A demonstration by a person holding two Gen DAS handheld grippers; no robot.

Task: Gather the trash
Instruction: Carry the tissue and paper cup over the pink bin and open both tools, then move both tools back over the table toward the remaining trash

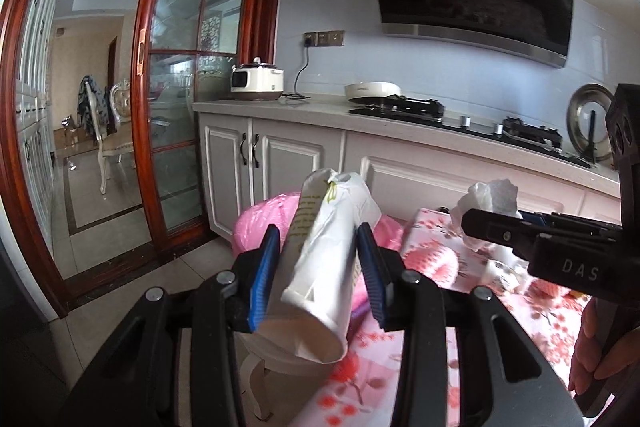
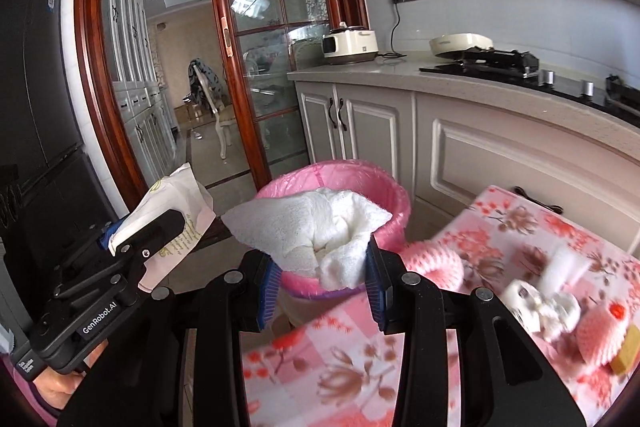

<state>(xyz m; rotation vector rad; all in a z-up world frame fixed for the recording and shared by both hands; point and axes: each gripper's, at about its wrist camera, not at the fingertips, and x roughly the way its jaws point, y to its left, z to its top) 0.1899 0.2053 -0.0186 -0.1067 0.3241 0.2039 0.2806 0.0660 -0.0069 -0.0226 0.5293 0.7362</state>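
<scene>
My left gripper [image 1: 318, 263] is shut on a crushed white paper cup [image 1: 324, 267], held above the table edge near a bin lined with a pink bag [image 1: 260, 223]. The cup also shows in the right wrist view [image 2: 172, 211]. My right gripper [image 2: 320, 275] is shut on a crumpled white tissue [image 2: 320, 227], held just before the pink-bagged bin [image 2: 360, 179]. In the left wrist view the right gripper [image 1: 480, 227] holds the tissue [image 1: 490, 197] at the right.
A table with a pink floral cloth [image 2: 500, 227] carries pink foam fruit nets [image 2: 436, 263], white crumpled scraps [image 2: 540, 307] and a yellow block [image 2: 628, 351]. White kitchen cabinets [image 2: 380, 123] and a stove [image 2: 500, 61] stand behind. A sliding glass door [image 2: 256, 67] is at the left.
</scene>
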